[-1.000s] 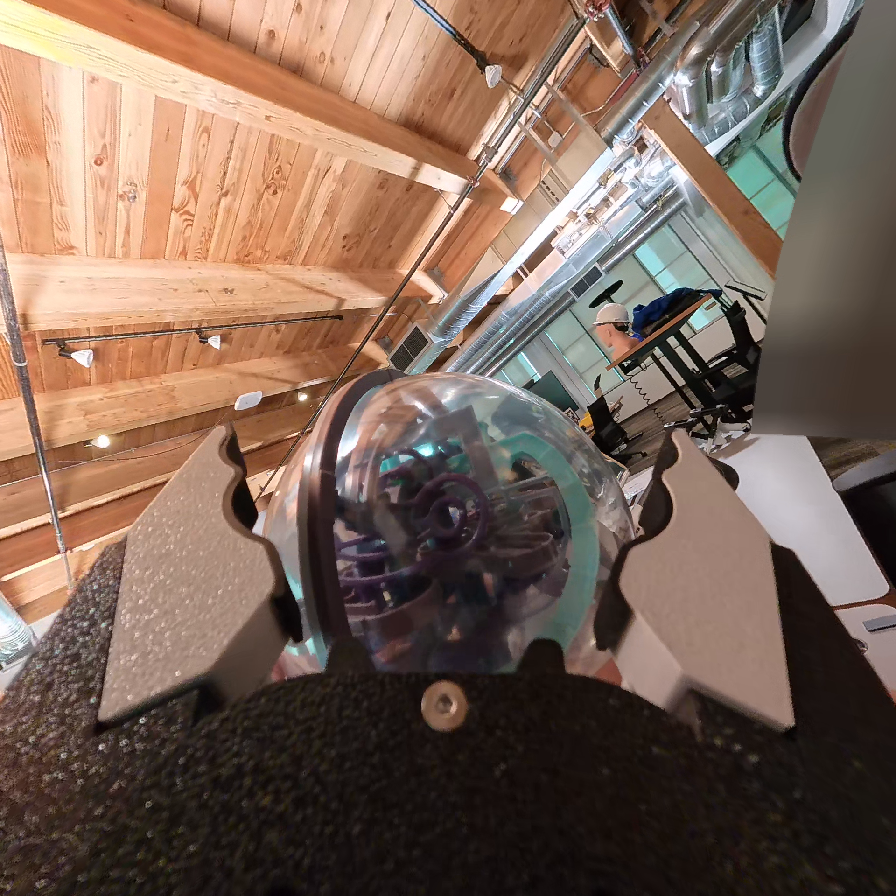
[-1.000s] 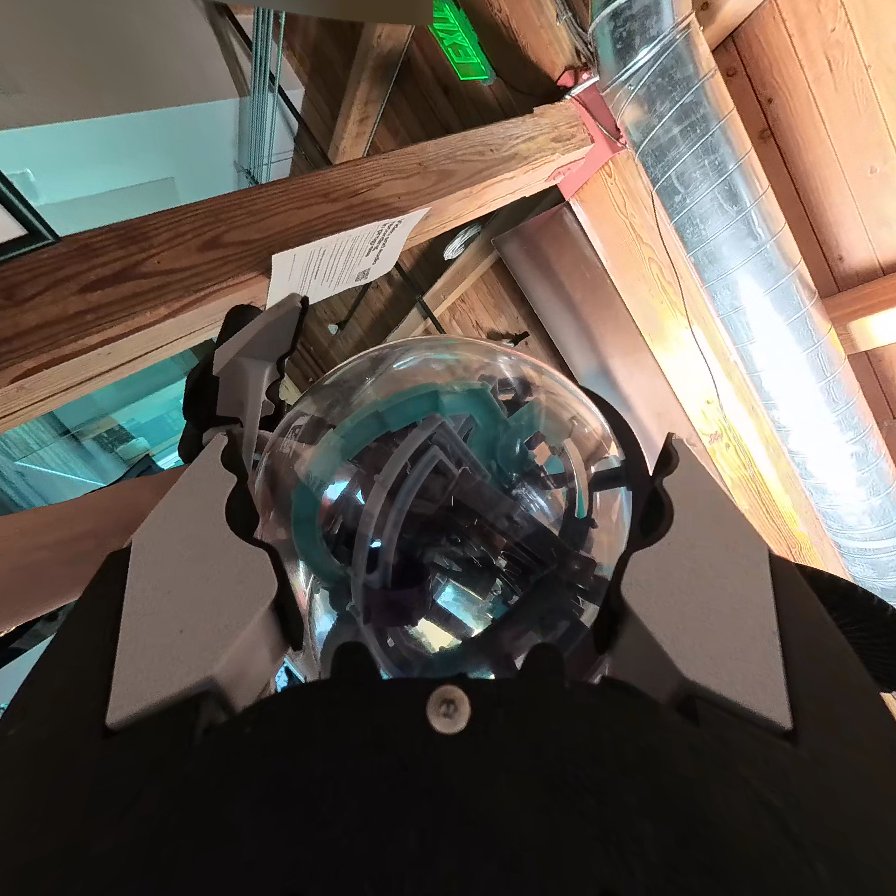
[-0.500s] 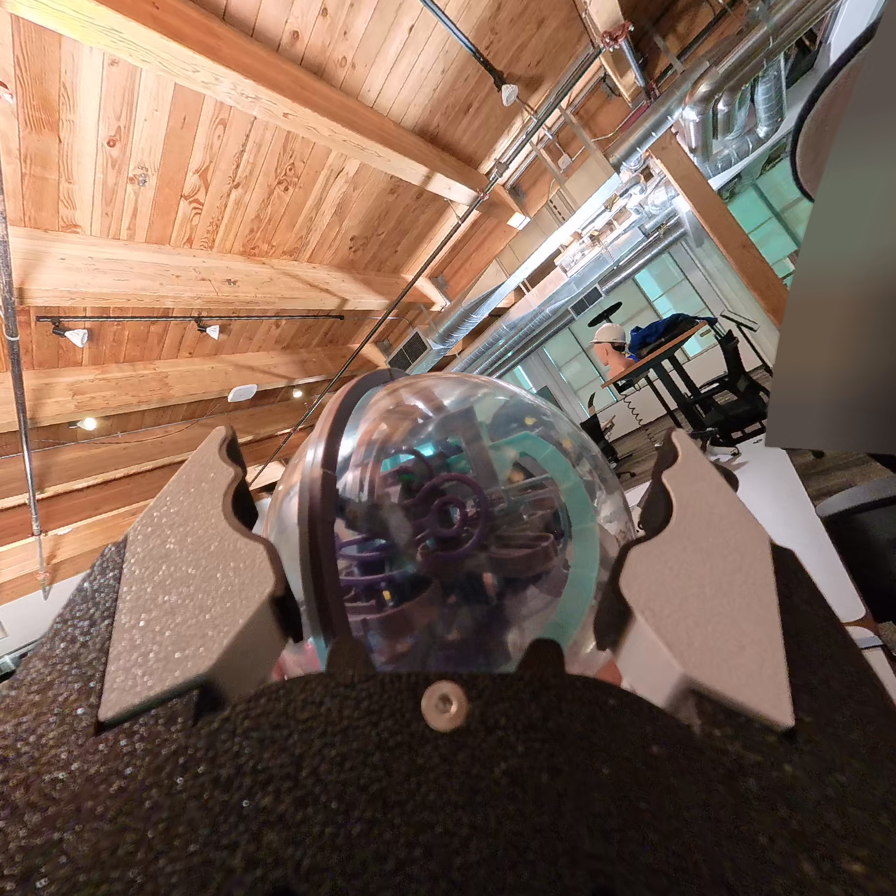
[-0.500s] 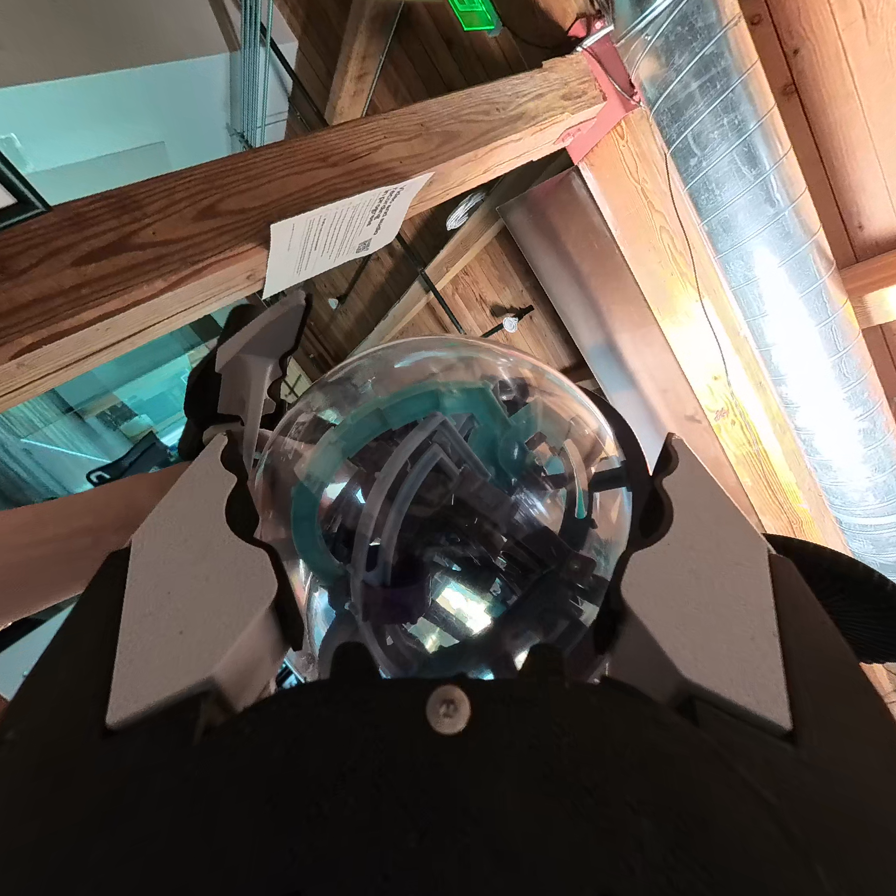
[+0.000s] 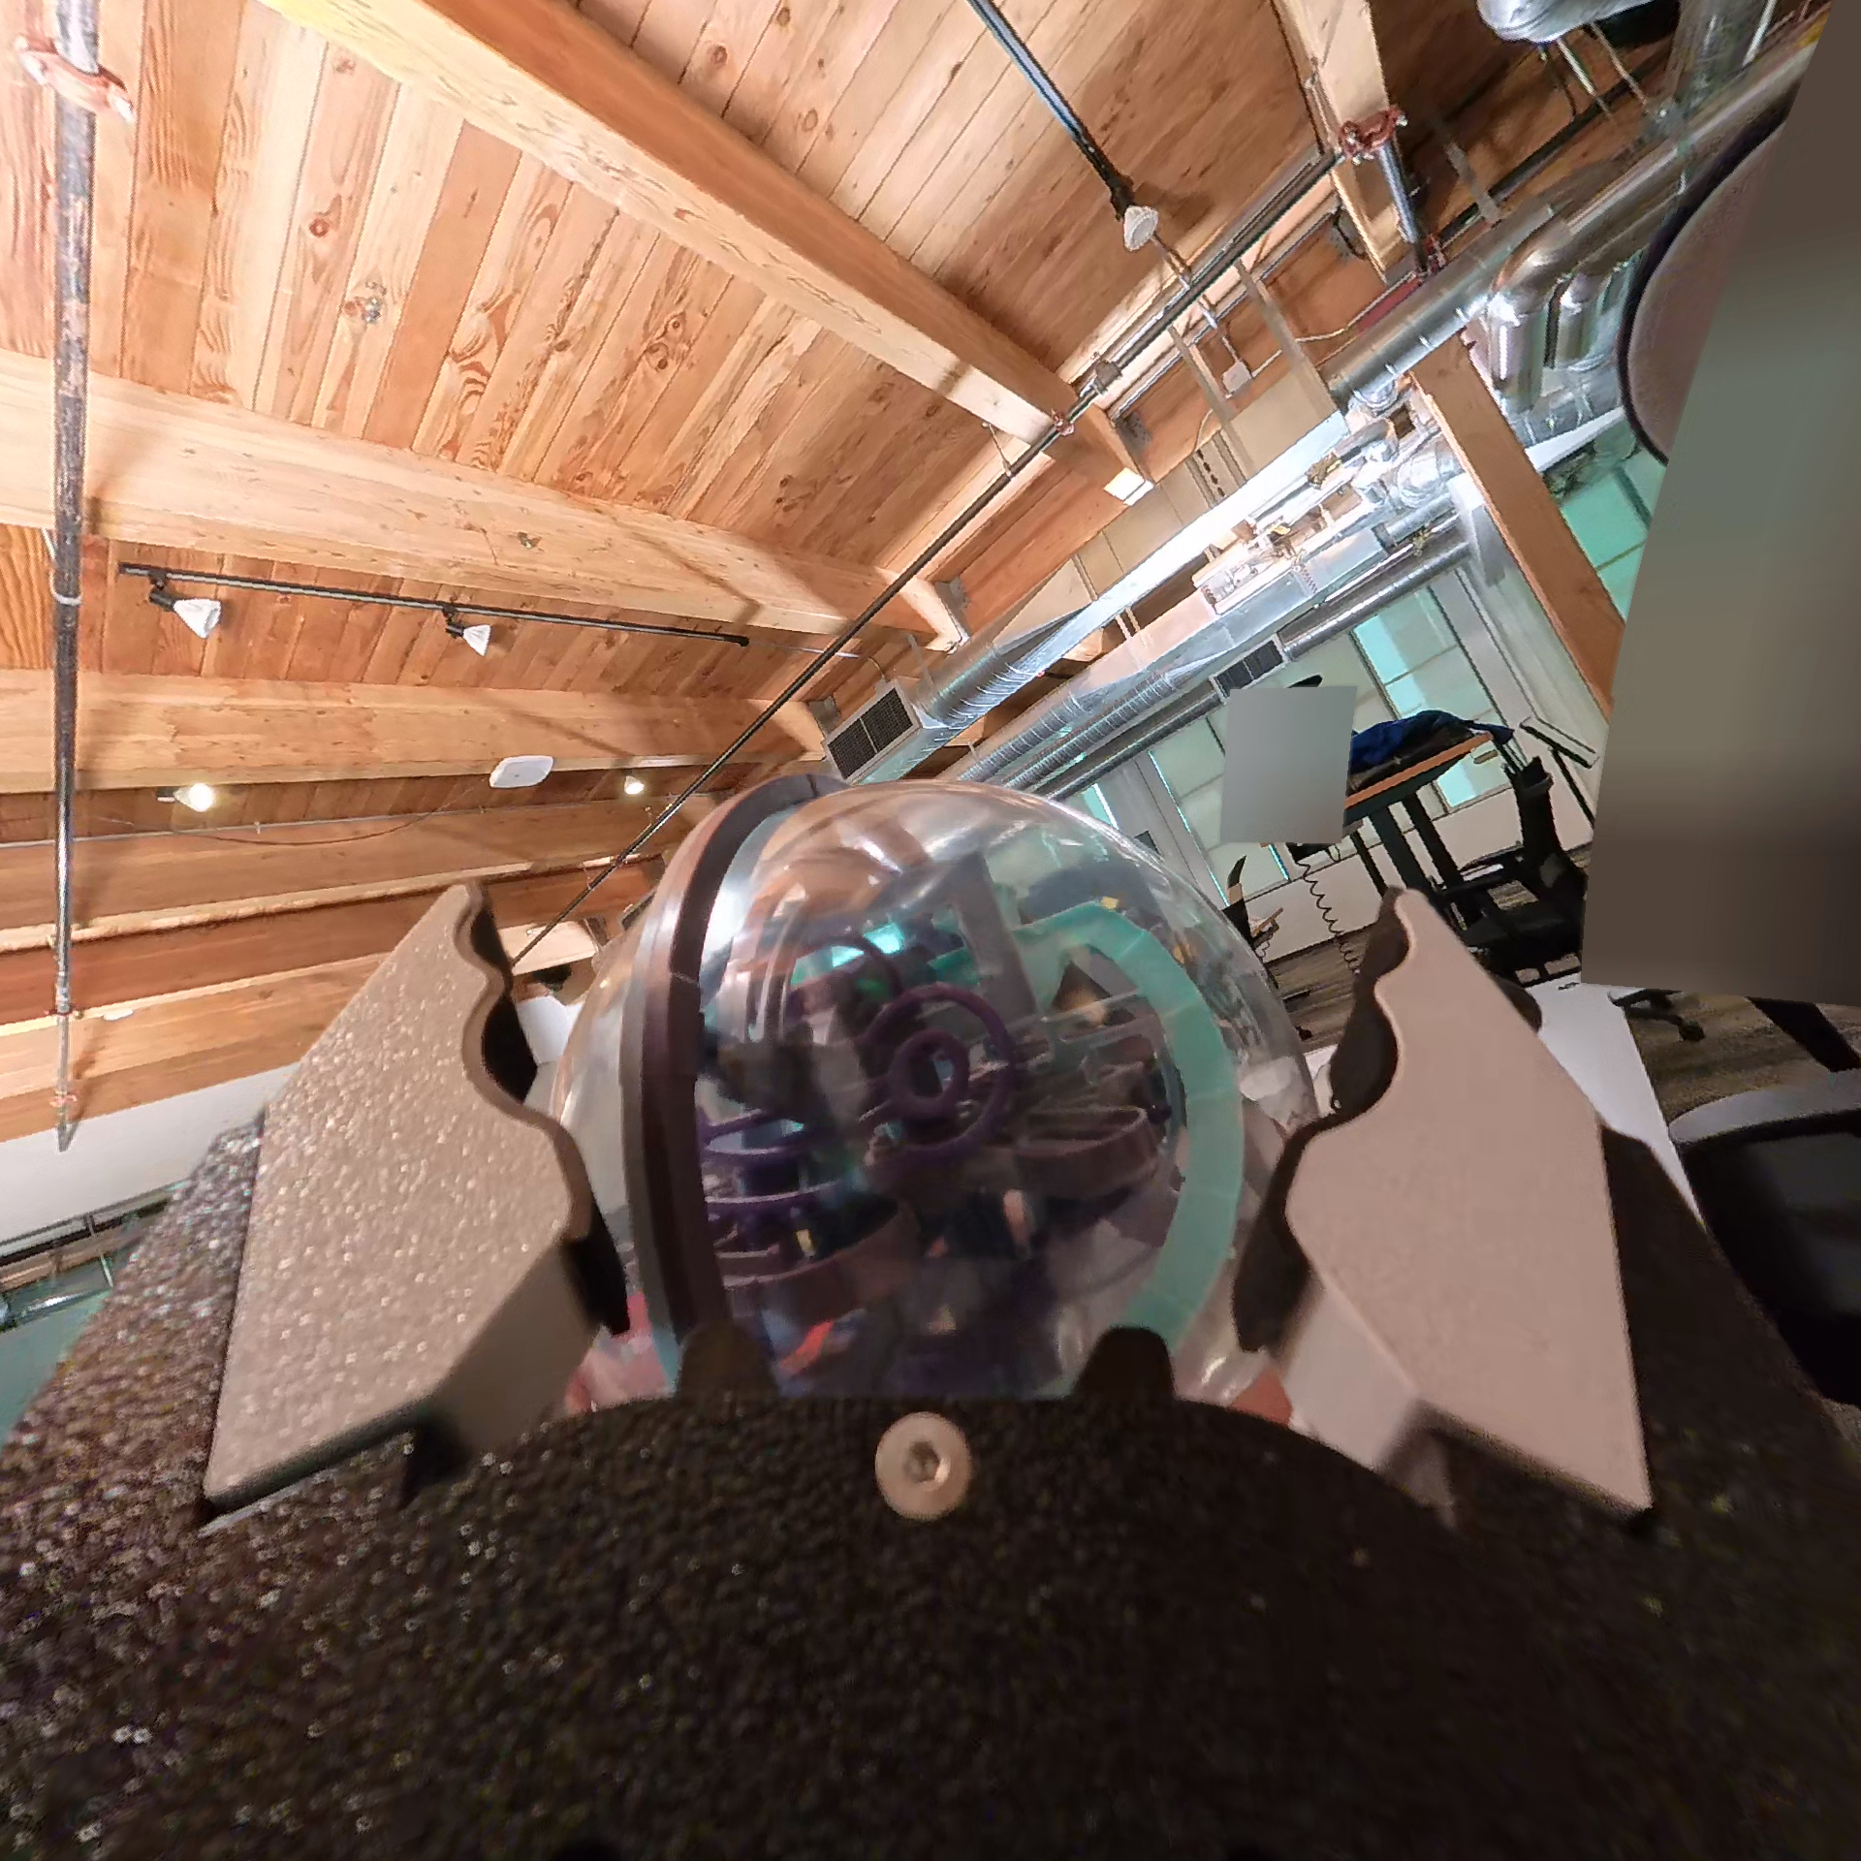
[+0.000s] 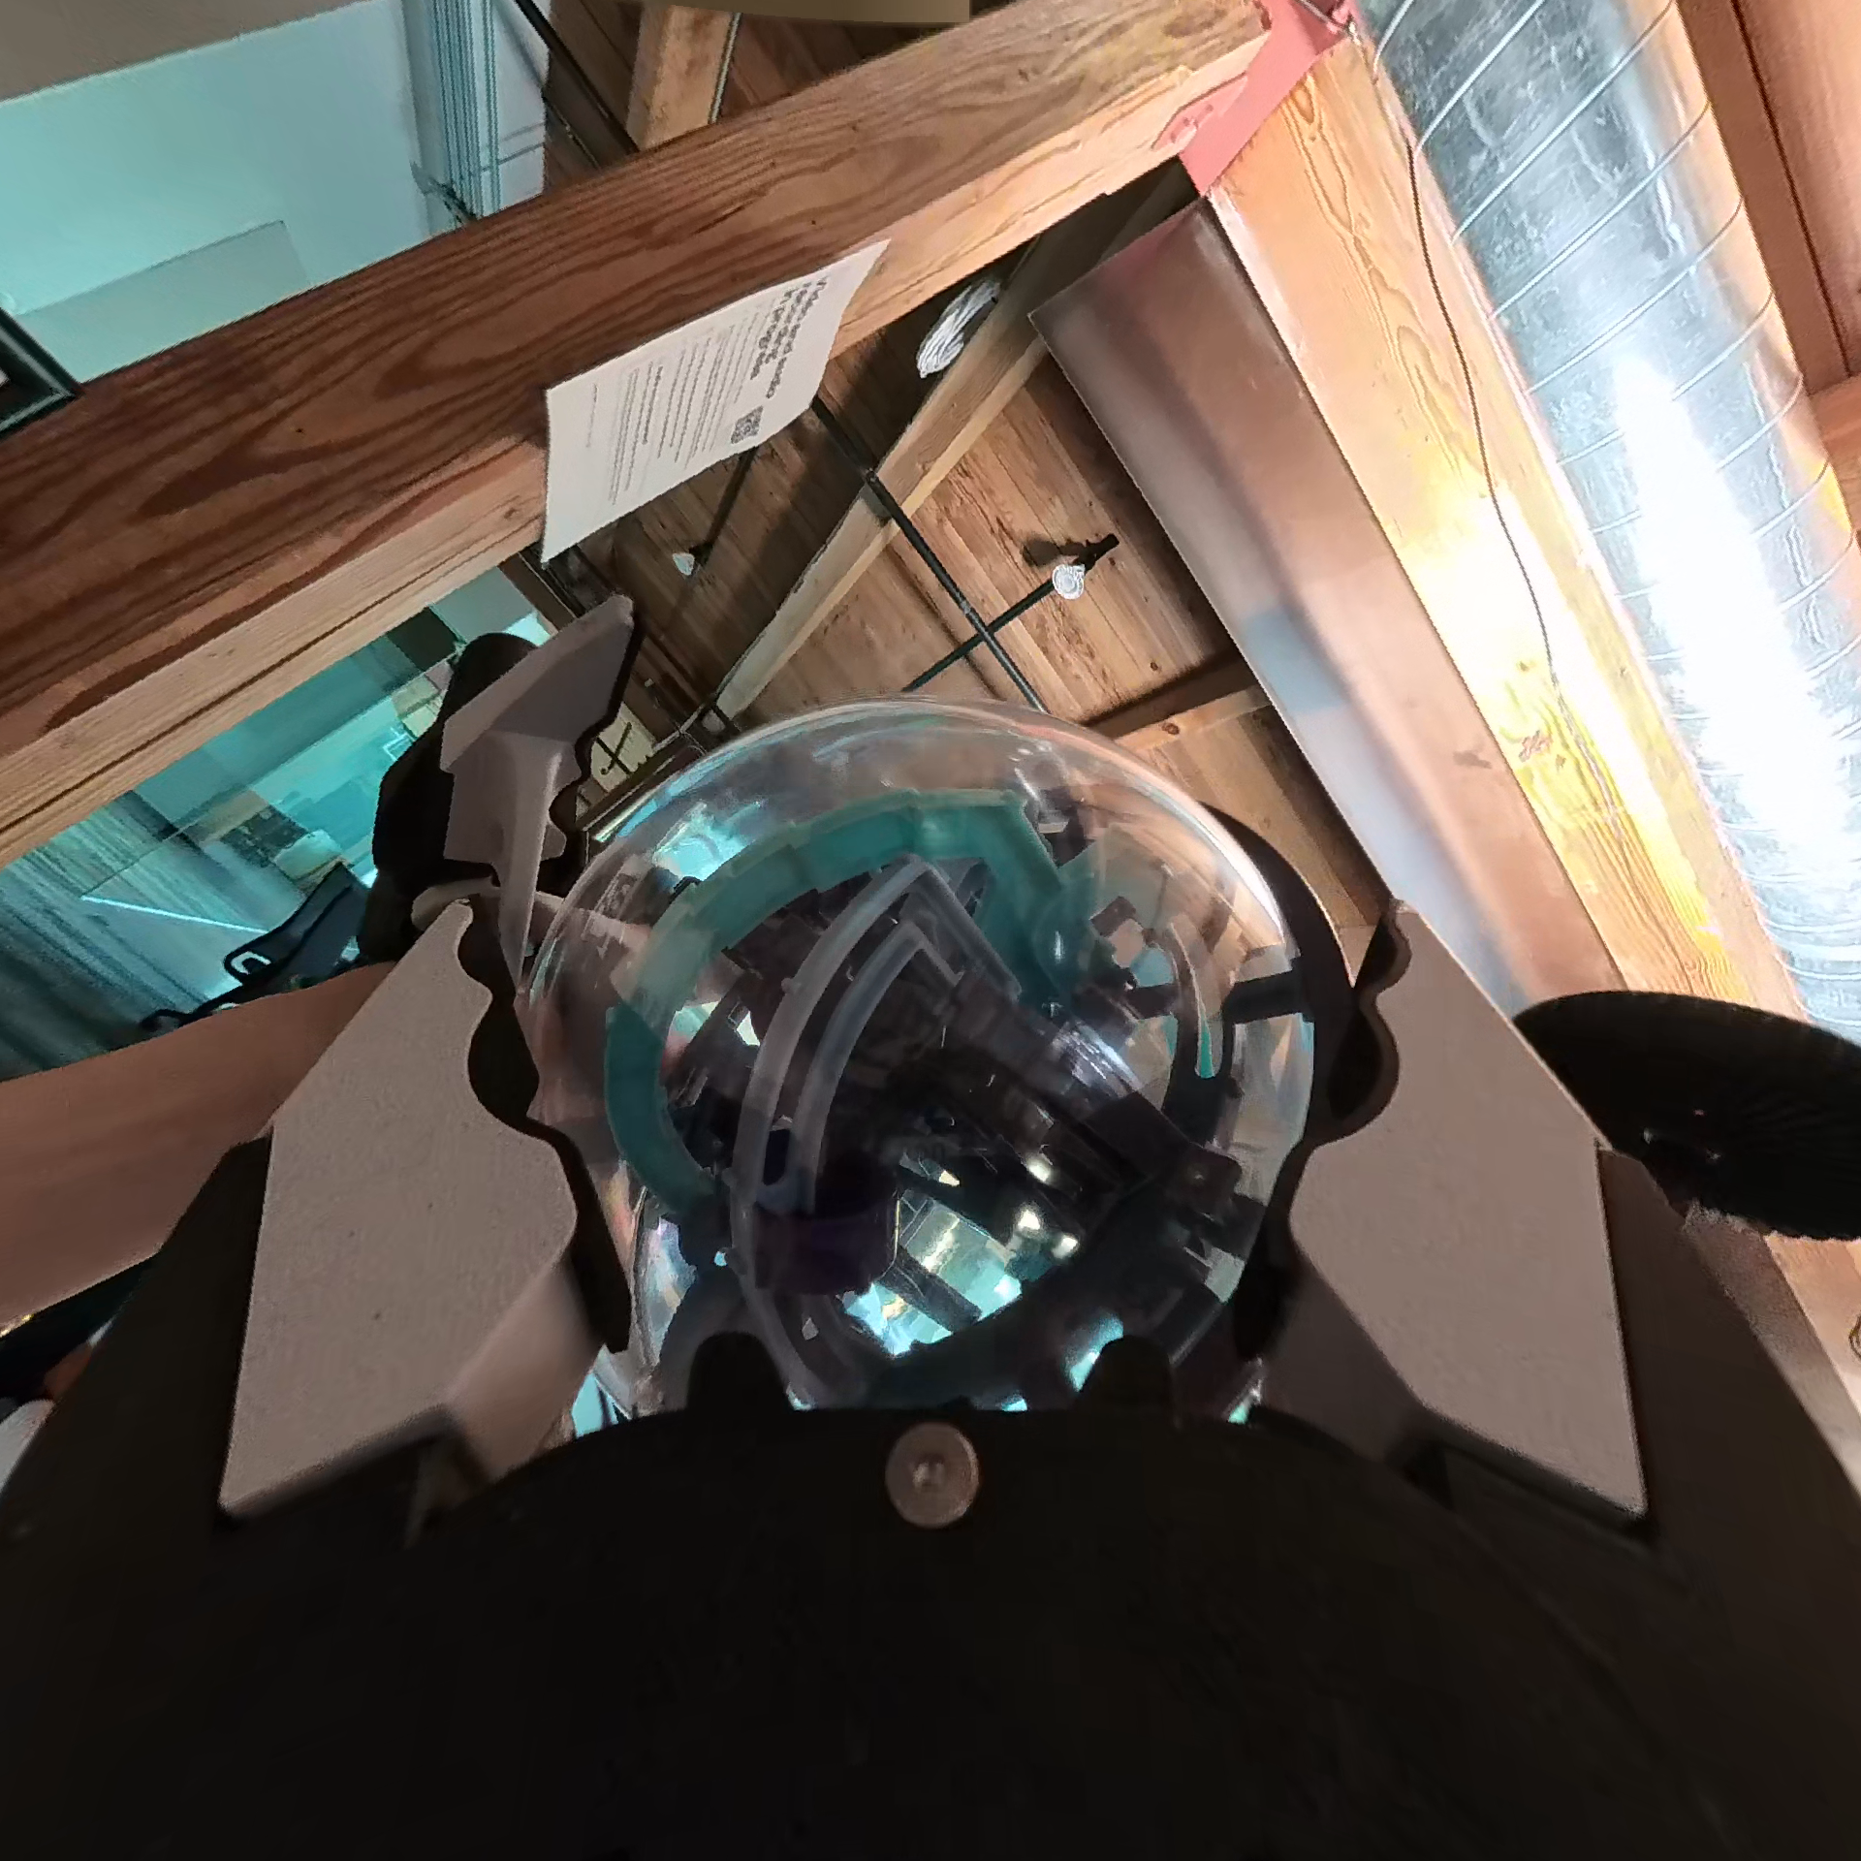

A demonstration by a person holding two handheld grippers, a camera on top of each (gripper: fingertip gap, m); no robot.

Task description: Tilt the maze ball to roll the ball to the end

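Left wrist view: a clear plastic maze ball (image 5: 937, 1088) with teal and purple tracks inside is sitting between the left gripper's (image 5: 932, 957) spread grey fingers (image 5: 403, 1158), which are pressing its sides. The right gripper (image 6: 932, 957) is gripping that ball (image 6: 926, 1057) likewise, under a wooden beam (image 6: 302, 423).

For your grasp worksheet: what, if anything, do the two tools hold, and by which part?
Both the left tool and right tool clamp one clear plastic maze sphere by its opposite curved sides.
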